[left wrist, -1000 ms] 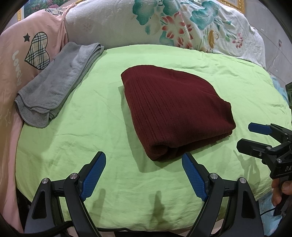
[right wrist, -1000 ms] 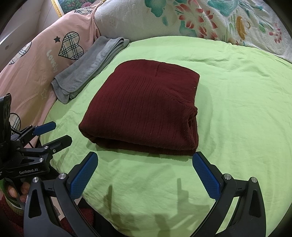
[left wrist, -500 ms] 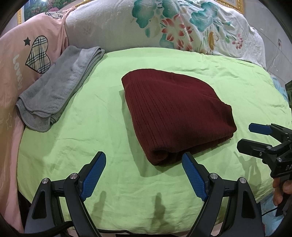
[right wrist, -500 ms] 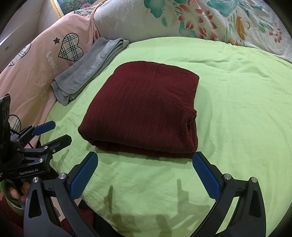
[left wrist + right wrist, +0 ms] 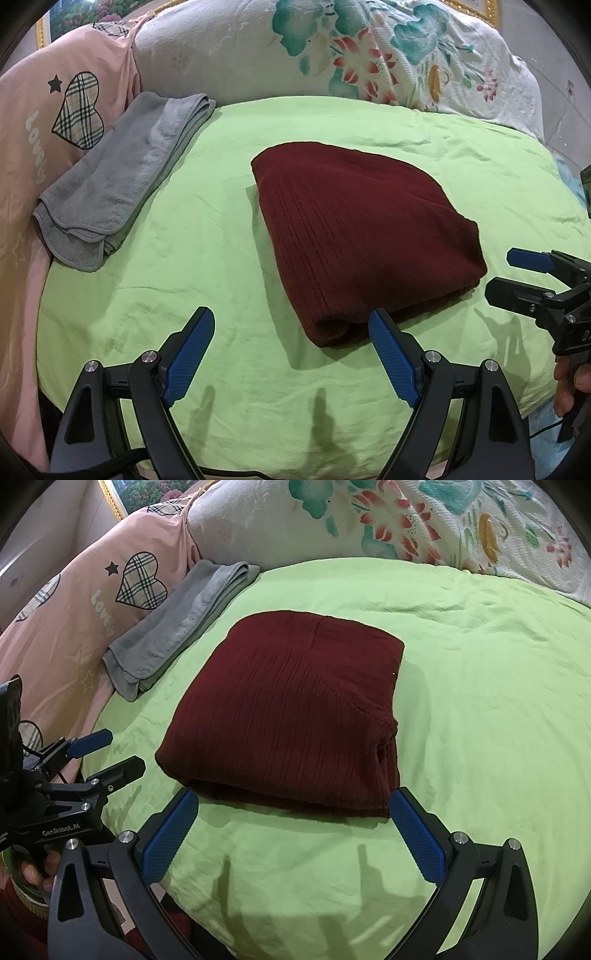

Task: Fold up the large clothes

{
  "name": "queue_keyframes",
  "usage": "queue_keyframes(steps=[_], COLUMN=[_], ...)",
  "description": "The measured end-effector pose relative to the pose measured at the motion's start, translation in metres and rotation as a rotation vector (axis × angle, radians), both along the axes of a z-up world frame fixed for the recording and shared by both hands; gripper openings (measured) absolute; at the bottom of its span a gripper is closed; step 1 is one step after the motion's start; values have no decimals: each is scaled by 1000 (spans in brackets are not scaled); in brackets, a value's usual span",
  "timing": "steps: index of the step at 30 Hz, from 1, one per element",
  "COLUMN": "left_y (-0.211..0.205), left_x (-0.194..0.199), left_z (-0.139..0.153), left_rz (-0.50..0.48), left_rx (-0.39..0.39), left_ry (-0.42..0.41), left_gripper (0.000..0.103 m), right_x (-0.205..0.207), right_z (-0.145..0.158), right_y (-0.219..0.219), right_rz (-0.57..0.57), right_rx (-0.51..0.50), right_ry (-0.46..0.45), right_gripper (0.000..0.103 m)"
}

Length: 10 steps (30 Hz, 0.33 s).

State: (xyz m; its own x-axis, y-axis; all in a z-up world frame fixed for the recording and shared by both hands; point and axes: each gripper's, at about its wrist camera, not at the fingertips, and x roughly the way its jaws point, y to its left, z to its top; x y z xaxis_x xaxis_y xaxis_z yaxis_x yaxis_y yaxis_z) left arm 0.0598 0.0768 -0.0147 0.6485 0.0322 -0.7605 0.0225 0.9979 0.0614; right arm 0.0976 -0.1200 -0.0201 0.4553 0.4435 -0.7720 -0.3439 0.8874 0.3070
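Folded maroon sweater [image 5: 291, 716] flat on green sheet [image 5: 480, 701], long axis toward pillows.

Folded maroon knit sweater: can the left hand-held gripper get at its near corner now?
Probably yes: the left hand-held gripper is open, and only bare green sheet lies before the folded maroon knit sweater.

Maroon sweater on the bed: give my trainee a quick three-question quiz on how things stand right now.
1. True or false: the maroon sweater lies folded on the green sheet.
2. What lies beside the pink pillow? A) grey towel B) a book C) a shoe
3. Fill in: the jaws of the left gripper and right gripper are both ____.

Key: 1 true; 2 A; 3 open.
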Motion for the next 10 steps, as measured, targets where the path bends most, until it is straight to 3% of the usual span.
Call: queue_keyframes(steps=[10], left_y=[19], left_x=[25], left_z=[-2], left_rz=[69], left_rx=[-18], left_ry=[6], left_gripper=[86], right_x=[26], right_z=[-11], right_y=[-6], right_rz=[-61], right_rx=[38], right_ry=[13], right_gripper=[103])
